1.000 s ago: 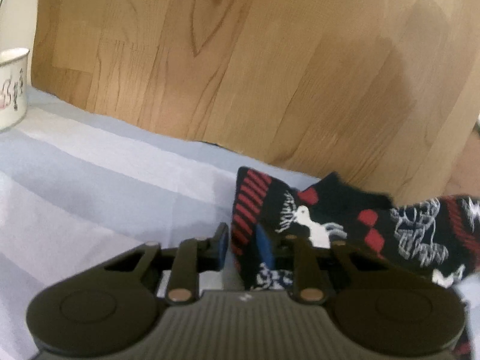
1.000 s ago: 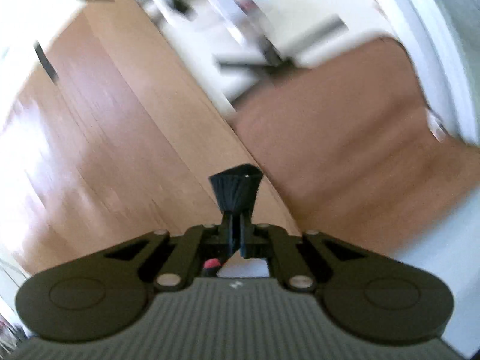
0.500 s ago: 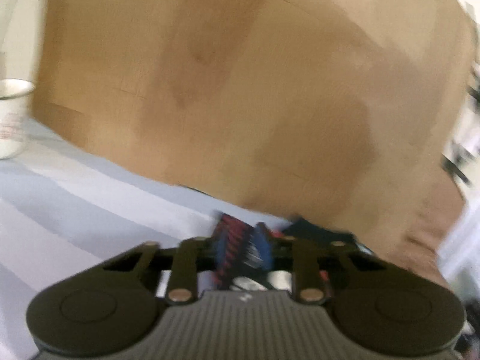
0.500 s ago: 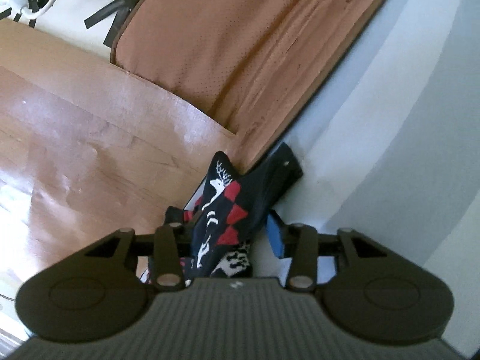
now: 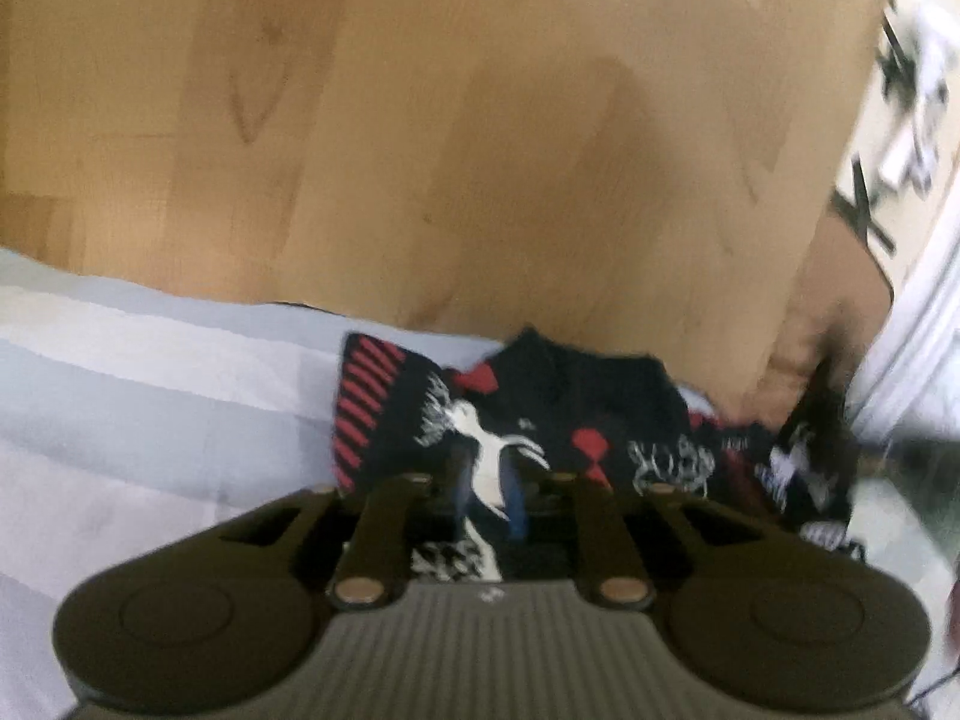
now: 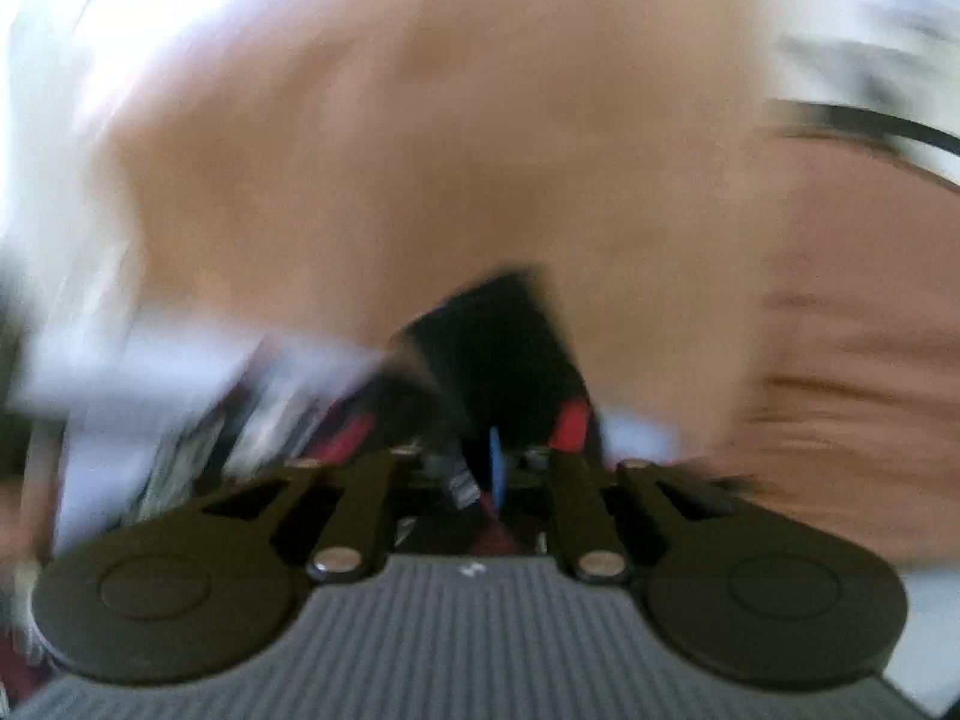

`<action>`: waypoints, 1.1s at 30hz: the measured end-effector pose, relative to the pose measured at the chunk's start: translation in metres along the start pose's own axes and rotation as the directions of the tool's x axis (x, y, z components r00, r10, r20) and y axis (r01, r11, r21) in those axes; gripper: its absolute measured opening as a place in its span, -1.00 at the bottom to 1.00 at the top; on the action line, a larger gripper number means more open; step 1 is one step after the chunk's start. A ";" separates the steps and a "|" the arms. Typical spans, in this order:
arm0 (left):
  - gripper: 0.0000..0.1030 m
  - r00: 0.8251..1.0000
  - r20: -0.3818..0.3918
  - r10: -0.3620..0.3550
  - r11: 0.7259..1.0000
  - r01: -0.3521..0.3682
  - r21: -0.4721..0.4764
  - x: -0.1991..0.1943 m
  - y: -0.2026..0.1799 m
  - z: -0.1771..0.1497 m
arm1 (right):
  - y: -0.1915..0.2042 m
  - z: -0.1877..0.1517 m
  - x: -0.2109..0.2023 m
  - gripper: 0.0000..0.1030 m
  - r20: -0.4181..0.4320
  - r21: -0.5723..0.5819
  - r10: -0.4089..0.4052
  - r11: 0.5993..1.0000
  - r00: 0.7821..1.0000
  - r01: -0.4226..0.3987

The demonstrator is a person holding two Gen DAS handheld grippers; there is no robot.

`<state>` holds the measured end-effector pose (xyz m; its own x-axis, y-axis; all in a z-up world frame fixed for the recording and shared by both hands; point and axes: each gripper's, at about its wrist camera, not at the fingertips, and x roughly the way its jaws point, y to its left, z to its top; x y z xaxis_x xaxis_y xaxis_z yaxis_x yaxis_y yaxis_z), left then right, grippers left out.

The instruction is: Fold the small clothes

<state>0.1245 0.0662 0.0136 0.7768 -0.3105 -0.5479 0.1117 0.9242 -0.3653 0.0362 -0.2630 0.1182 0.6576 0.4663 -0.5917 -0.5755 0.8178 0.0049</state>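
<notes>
A black sock with red stripes and white deer pattern (image 5: 540, 420) lies along the far edge of a grey-striped cloth surface (image 5: 150, 396). My left gripper (image 5: 486, 480) is shut on the sock near its striped cuff end. In the blurred right wrist view, my right gripper (image 6: 480, 462) is shut on the sock's black and red fabric (image 6: 504, 348), which sticks up past the fingers. The sock's other end stretches right toward the right gripper (image 5: 816, 420).
A wooden floor (image 5: 480, 120) lies beyond the surface edge. A brown mat (image 6: 840, 360) is at the right. Black cables (image 5: 864, 210) lie on pale floor at the far right.
My left gripper has closed on the sock's cuff end. My right gripper, open around the sock half a second ago, has shut on it and is swinging fast; the view is blurred.
</notes>
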 end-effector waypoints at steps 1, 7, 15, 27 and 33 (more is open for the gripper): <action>-0.58 1.000 0.003 0.002 1.000 -0.002 -0.016 -0.001 0.001 0.001 | 0.018 -0.006 0.012 -0.38 -0.065 -0.098 -0.008 0.995 0.998 0.001; -0.44 1.000 -0.009 0.003 0.997 -0.003 -0.071 0.005 0.014 0.005 | -0.018 -0.008 -0.022 0.21 0.060 0.127 0.018 0.992 0.998 -0.026; -0.48 0.998 -0.027 0.064 0.998 -0.063 0.027 0.013 0.005 -0.003 | -0.065 -0.037 0.027 -0.43 -0.179 0.380 -0.034 0.919 0.983 0.101; -0.26 0.994 0.031 0.103 0.994 -0.104 0.028 -0.038 -0.001 0.011 | -0.051 -0.064 -0.026 -0.09 -0.038 0.417 -0.014 0.909 0.999 0.028; -0.25 0.998 -0.039 0.057 0.997 -0.055 0.060 -0.105 0.006 -0.031 | -0.036 -0.124 -0.097 -0.07 -0.013 0.438 -0.010 0.899 1.000 0.015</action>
<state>0.0240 0.0975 0.0456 0.7568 -0.2656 -0.5972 0.1061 0.9515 -0.2887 -0.0674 -0.3793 0.0758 0.6569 0.4535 -0.6024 -0.2949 0.8898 0.3483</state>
